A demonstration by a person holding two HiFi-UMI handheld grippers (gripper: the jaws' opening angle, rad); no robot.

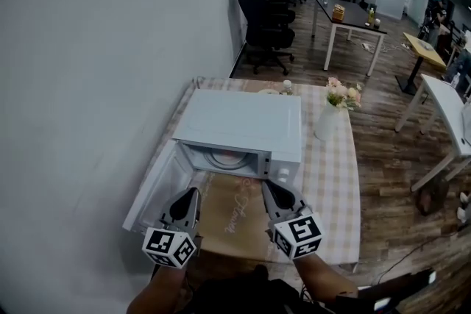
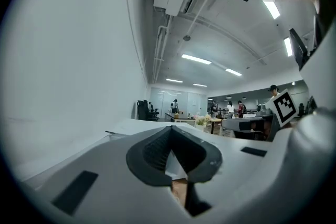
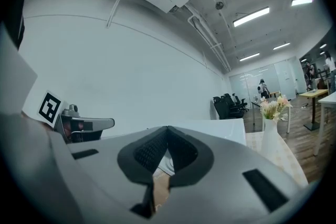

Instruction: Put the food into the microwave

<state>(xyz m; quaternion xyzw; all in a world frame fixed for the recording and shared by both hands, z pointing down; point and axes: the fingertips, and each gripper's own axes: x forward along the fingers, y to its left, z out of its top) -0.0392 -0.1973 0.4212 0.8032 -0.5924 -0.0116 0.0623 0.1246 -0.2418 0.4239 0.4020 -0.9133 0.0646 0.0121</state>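
Bright, even light from ceiling strip lights (image 2: pixel 196 59); sharp head view, strong fisheye vignetting in gripper views.

White microwave (image 1: pixel 243 121); beige-and-white checked tablecloth (image 1: pixel 331 180); tan paper mat (image 1: pixel 228 220); white vase (image 1: pixel 326 125) with pink flowers (image 1: pixel 342 93); black office chairs (image 1: pixel 265 18); brown wood floor (image 1: pixel 383 151). Left gripper (image 1: pixel 193 192) and right gripper (image 1: pixel 266 186) are grey, with black pads (image 2: pixel 157 152) and 2 black-and-white square-marker cubes (image 1: pixel 171 246)

Head view steeply down over microwave (image 1: pixel 239 125), gripper views level, close behind it, all sharing office chairs (image 1: pixel 265 18)
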